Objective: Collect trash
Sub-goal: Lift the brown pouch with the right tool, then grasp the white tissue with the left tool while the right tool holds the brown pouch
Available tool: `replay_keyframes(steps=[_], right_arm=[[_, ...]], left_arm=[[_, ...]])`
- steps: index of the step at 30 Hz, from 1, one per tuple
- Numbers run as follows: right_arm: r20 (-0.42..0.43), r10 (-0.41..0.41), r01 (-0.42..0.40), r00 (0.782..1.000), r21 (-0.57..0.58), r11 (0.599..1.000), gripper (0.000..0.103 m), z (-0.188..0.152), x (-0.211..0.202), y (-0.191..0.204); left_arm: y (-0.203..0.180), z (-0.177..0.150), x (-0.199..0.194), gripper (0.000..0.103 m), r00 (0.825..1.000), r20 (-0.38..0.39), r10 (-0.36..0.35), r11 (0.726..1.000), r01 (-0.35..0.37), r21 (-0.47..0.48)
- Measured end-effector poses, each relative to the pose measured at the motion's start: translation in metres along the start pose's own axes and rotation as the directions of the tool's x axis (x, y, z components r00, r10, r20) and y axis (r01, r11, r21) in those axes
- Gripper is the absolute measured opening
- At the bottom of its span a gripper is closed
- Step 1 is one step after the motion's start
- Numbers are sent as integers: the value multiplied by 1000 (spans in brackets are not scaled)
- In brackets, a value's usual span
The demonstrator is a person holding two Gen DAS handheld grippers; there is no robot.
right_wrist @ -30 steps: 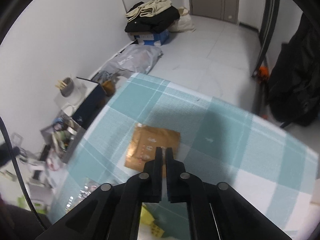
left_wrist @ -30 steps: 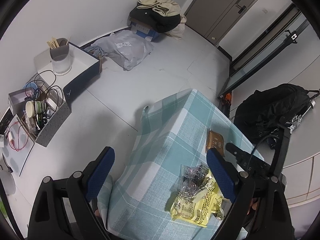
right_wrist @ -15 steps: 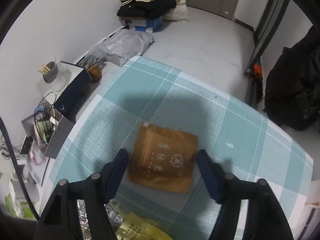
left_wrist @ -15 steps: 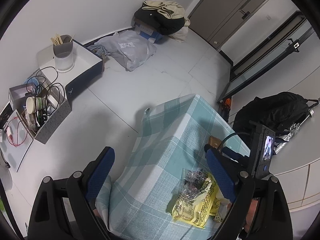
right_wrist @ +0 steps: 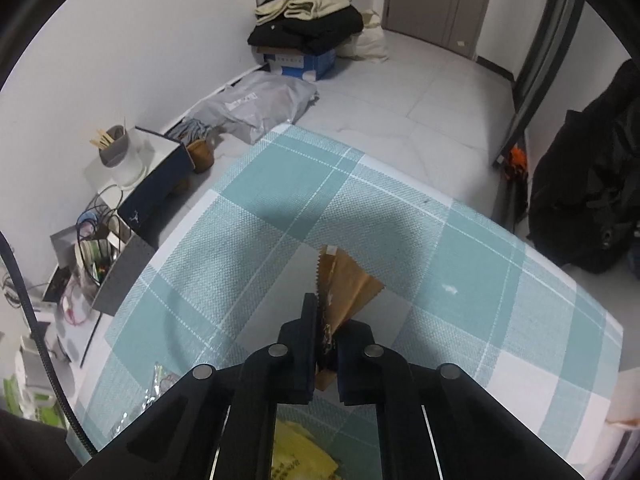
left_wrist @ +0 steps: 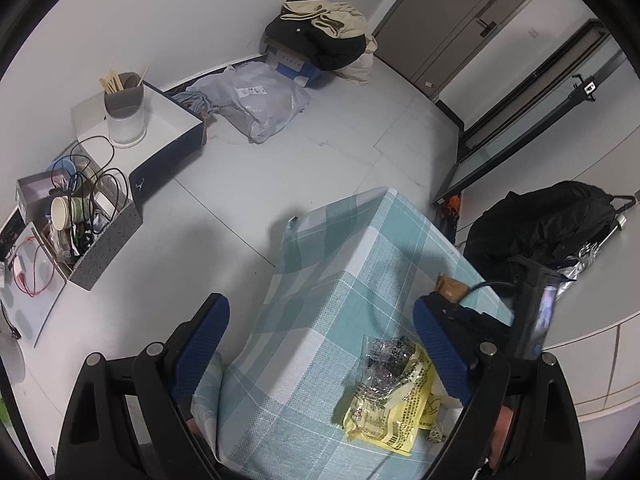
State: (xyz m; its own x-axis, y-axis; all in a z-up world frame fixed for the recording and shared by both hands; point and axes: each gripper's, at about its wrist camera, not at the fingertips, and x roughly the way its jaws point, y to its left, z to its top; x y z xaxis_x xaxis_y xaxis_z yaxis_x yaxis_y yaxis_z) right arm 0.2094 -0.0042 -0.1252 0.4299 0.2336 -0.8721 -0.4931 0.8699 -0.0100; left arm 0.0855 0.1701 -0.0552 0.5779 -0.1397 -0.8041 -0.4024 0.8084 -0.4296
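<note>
Right claw [right_wrist: 325, 322] has just snapped closed on one brown sachet [right_wrist: 346, 280]; left claw [left_wrist: 320, 344] gapes wide, empty, with perhaps two wrappers [left_wrist: 394, 396] at five o'clock on the worktop [left_wrist: 320, 300].

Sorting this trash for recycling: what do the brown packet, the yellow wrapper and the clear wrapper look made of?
Brown packet: likely matte paper-faced sachet; serrated edge, stiff creases. Yellow wrapper: glossy printed plastic film, crinkled, with a barcode. Clear wrapper: thin transparent plastic, wrinkled and shiny.

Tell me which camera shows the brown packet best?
The right wrist view: the brown packet stands pinched in the right tool, serrated edge clear. The left wrist view shows only a corner behind that tool.
</note>
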Motion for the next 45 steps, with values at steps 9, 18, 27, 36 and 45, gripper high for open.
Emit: replay_keyframes(steps=[9,18,27,36,45], right_arm=[[132,99,-104,986,34,994,5,-22,-80,-23],[228,155,-175,961,73,982,5,-64,-150,-41],[269,104,-156,958,181,971,5,-104,-172,-90],[284,73,-143,956,232,962,5,-130,-181,-123],[272,54,-129,961,264,956,5,-144,-185,-143]], left_arm=[[-19,-12,16,91,996,-78,-35,993,44,114],[-50,-40,44,91,977,-215,-8,956,70,283],[-103,-67,44,91,975,-219,-37,886,133,443],[-135,-86,73,91,968,-246,55,844,87,530],[-144,-104,85,91,966,-194,169,790,-15,613]])
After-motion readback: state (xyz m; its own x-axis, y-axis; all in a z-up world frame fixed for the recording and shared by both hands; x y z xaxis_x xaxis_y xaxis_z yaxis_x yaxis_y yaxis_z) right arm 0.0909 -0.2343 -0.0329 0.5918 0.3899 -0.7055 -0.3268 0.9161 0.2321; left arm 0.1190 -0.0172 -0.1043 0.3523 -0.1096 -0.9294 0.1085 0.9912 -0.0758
